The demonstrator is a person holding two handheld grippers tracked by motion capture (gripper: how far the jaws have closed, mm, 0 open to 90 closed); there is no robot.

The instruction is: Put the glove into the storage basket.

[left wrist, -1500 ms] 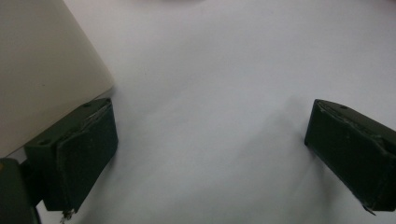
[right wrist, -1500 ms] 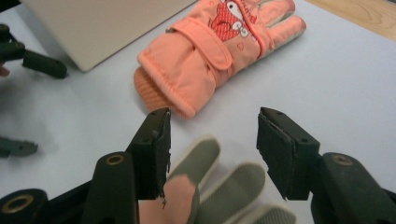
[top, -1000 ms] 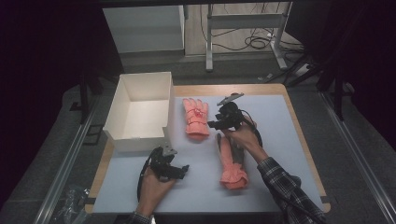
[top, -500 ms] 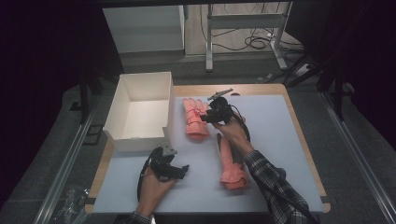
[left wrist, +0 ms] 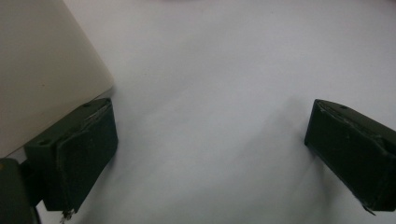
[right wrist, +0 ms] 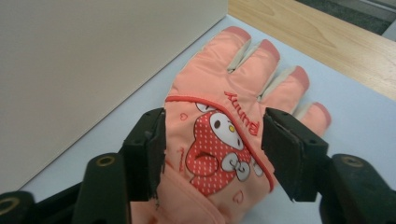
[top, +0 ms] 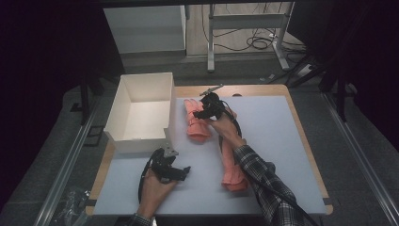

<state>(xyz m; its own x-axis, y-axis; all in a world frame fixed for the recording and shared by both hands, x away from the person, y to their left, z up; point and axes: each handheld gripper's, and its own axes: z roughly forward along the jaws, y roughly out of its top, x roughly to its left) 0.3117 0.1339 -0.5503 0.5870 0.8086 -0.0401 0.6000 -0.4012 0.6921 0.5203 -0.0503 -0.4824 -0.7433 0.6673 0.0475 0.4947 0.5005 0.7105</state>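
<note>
Gloves (top: 196, 121) number two, box (top: 141, 112) one; both tools (top: 196, 114) (top: 181, 172) released.

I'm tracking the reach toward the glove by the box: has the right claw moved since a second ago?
Yes. The right claw has moved left toward the white box, now over the pink glove, its jaws just opening astride it.

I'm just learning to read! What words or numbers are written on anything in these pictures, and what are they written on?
"Bunny": red stitched letters on the back of the pink glove, beside its cartoon rabbit picture, seen in the right gripper view between the right gripper's open jaws.
No writing can be made out on the white box, and none on the second pink glove in the high view, which is too small to tell.
</note>
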